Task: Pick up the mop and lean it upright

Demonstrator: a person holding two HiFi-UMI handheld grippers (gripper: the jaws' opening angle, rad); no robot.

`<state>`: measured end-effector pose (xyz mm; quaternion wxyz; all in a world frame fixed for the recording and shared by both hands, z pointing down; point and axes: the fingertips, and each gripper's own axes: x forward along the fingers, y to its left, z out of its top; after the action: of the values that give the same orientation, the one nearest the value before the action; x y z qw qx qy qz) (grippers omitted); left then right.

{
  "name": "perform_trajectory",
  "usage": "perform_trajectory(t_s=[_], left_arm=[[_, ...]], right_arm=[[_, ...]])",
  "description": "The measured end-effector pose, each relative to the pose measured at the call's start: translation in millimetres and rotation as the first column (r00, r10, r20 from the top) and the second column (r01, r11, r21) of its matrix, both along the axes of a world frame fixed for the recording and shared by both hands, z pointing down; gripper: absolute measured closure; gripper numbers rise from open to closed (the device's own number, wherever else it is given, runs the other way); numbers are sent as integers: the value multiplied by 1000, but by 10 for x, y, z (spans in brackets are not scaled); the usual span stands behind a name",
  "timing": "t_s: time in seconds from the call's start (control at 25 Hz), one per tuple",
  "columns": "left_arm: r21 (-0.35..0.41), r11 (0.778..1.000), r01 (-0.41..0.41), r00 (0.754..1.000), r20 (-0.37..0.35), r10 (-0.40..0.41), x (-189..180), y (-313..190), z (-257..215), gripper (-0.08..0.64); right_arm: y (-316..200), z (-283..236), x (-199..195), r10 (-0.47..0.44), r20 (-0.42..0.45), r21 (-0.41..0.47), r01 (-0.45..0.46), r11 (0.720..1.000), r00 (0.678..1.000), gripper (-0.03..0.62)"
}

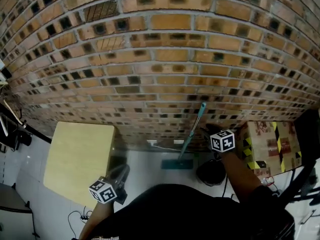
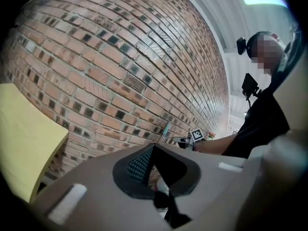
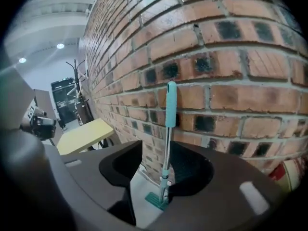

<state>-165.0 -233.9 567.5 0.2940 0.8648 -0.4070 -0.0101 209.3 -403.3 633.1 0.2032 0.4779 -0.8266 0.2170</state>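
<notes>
A big brick wall (image 1: 160, 59) filled most of the head view, and everything else sat near it. A pale yellow table (image 1: 75, 159) stood with one edge close to the foot of the wall, off to the left. A cardboard box (image 1: 272, 141) with yellow and black tape stood at the foot of the wall on the right. A round black tub (image 1: 212, 173) sat on the white floor (image 1: 145, 161) a little way out from the wall, between the box and the mop. The mop (image 1: 194, 129) stood almost straight up. The top of its blue-green handle leaned on the wall, and its flat head (image 1: 177, 164) was down on the floor just in front of the wall. The right gripper (image 3: 155, 146) was up close to the wall, just beside the handle near its top. Its jaws were well apart. The handle showed in the gap between them, close to the right-hand jaw, but the pads were not squeezing it, so this tool held nothing. The left gripper (image 2: 153, 150) was much farther back from the wall, on the left side. Its jaw tips were together, and nothing was held between them.
</notes>
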Motion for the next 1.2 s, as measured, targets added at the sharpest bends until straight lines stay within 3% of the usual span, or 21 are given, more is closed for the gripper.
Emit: perform_trajectory(t_s=[0.2, 0.36, 0.72, 1.0, 1.2], left_arm=[[-28, 999, 41, 998, 39, -40, 144, 84, -13, 565], [-53, 996, 78, 995, 61, -75, 78, 142, -8, 566], [-111, 987, 114, 990, 90, -104, -152, 280, 106, 565], [-109, 989, 100, 993, 76, -92, -228, 258, 178, 565], [-81, 994, 68, 997, 39, -65, -146, 111, 148, 565]], right_arm=[[-432, 379, -25, -14, -76, -48, 11, 999, 997, 396], [-551, 636, -168, -36, -81, -90, 28, 996, 996, 399], [-731, 993, -224, 24, -112, -137, -39, 990, 993, 474], [-508, 870, -390, -53, -123, -115, 39, 993, 991, 480], [-289, 352, -526, -115, -144, -84, 103, 991, 983, 480]])
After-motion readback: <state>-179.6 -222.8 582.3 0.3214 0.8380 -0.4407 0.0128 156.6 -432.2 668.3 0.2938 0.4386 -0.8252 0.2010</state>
